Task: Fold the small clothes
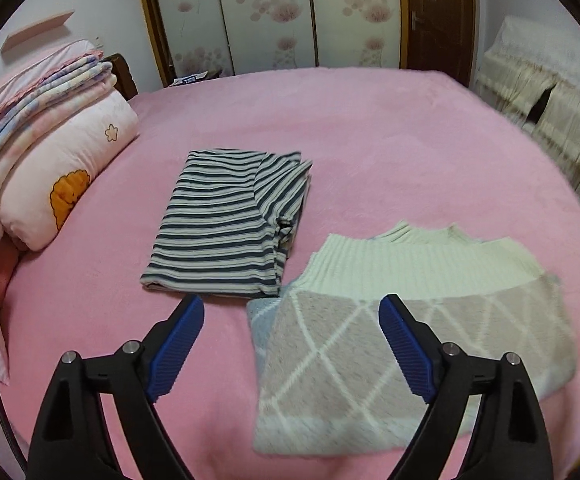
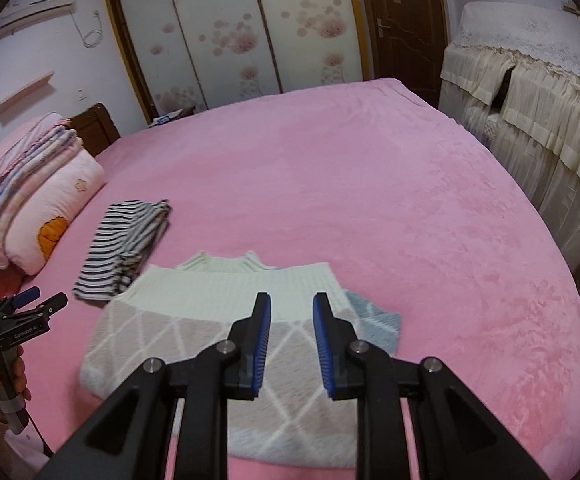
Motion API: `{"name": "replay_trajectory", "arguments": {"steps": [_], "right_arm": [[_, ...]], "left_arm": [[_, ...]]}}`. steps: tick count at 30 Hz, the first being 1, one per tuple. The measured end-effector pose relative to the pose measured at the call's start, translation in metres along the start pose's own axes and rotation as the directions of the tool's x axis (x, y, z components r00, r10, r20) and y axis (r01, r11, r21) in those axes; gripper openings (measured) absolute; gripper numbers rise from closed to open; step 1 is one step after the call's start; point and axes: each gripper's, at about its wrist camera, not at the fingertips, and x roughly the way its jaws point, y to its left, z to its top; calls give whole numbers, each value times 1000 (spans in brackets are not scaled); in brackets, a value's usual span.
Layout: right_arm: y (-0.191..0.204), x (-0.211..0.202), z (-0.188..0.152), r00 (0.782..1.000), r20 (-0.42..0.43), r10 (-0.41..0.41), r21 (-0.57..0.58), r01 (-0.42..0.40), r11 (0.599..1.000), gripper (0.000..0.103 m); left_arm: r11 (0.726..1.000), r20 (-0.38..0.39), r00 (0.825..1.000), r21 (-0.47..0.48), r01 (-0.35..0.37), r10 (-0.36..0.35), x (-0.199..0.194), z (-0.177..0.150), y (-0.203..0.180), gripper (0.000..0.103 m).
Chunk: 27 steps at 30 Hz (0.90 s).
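Observation:
A folded grey and cream knit sweater [image 1: 373, 344] with a white diamond pattern lies on the pink bed [image 1: 369, 128]; it also shows in the right wrist view [image 2: 194, 320]. A folded navy and white striped garment [image 1: 226, 224] lies beside it to the left, also seen in the right wrist view [image 2: 126, 248]. My left gripper [image 1: 291, 308] is wide open and empty, above the sweater's left edge. My right gripper [image 2: 291, 304] is partly open and empty, above the sweater's right part. The left gripper also shows at the left edge of the right wrist view [image 2: 34, 300].
Stacked pink quilts and a pillow [image 1: 50, 168] lie at the bed's left end. A wardrobe with flowered sliding doors [image 1: 274, 12] and a brown door [image 1: 437, 16] stand behind the bed. A cream lace-covered cabinet [image 2: 537, 120] stands on the right.

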Motion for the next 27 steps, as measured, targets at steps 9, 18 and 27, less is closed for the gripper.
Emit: {"name": "replay_trajectory", "arguments": {"steps": [9,18,27], "right_arm": [[48,-30,-15,997,46,65,-60,-62,996,22],[77,-17,-48,996,58,70,-103,-64,993,22],[90,5,-70,998,25,62,-129,-59,990,22]], "left_arm": [[995,41,999,-101,8,-4,-57,-27,-2,90],[984,75,997,-178,21,-7,-56,-71,-21,90],[979,49,999,-206,-5,16,-34,-100,-34,90]]}}
